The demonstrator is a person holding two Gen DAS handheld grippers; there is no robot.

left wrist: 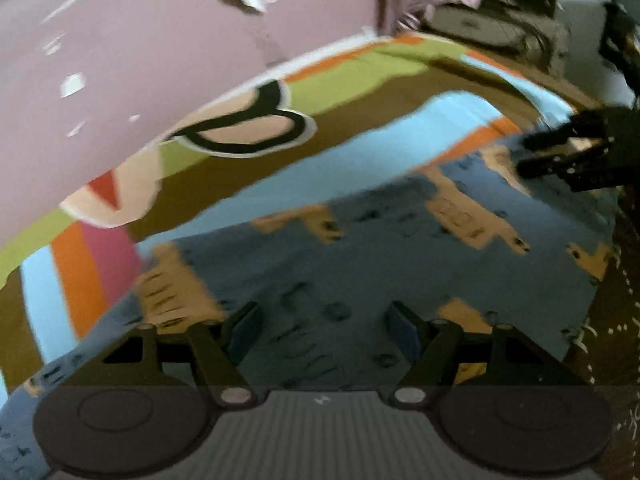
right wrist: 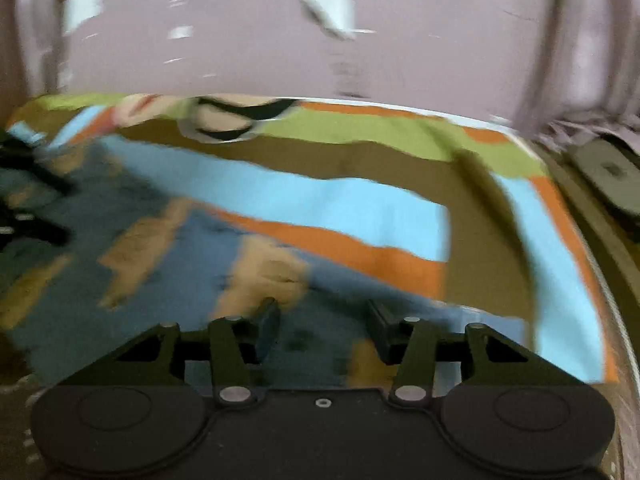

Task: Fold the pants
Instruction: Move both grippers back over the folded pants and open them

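The blue pants, printed with tan patches, lie spread across the lower middle of both wrist views, on a striped bedsheet of green, brown, light blue and orange that fills the band above them; a mauve wall with peeling paint takes up the top. The left gripper hangs over the cloth at the bottom of its own view with its jaws standing wide apart and nothing between them. The right gripper is likewise empty, its jaws parted somewhat less, over the cloth near the orange stripe; it also shows at the right edge of the left view. Both pictures are blurred. This looks like a gap between folds, with both hands free. The next move probably calls for choosing an edge or corner and pinching only the intended layers.
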